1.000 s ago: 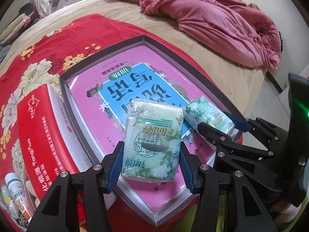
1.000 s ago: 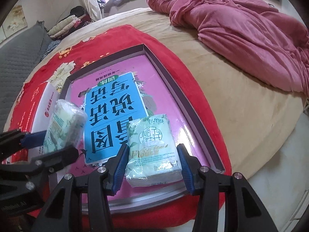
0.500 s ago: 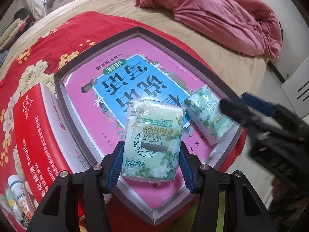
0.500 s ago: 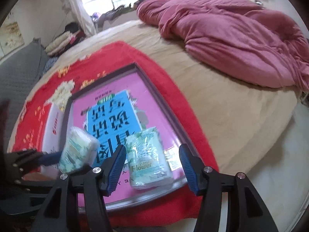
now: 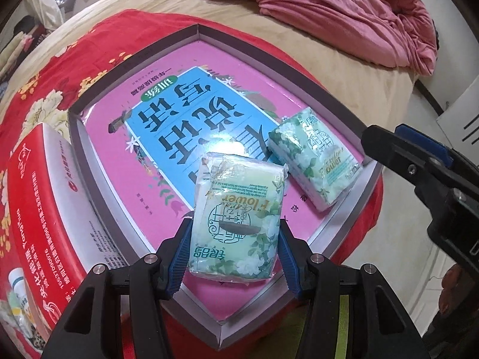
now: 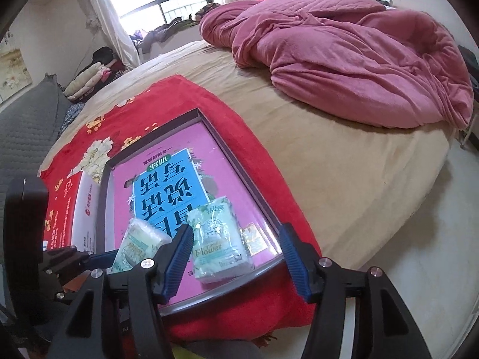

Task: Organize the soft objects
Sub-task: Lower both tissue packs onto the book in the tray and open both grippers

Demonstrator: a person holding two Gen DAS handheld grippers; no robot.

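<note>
A green flower-print tissue pack (image 5: 239, 197) is clamped between the blue pads of my left gripper (image 5: 234, 224), which holds it just over the near corner of a grey-rimmed tray (image 5: 209, 317) with a pink and blue printed floor. A second, matching pack (image 5: 314, 161) lies flat in the tray's right corner. In the right wrist view that second pack (image 6: 218, 245) lies below my right gripper (image 6: 236, 230). Its jaws are opening and its pads stand clear of the pack's sides. The held pack (image 6: 137, 245) shows to the left there.
The tray rests on a red floral cloth (image 5: 60, 68) spread over a beige bed. A red and white box (image 5: 39, 197) stands against the tray's left side. A rumpled pink blanket (image 6: 344, 59) covers the far side of the bed. The floor drops off on the right.
My right gripper let go of the second pack, then lifted and drew back, leaving the pack in the tray's right corner. The left gripper keeps its pack and has drifted a little.
</note>
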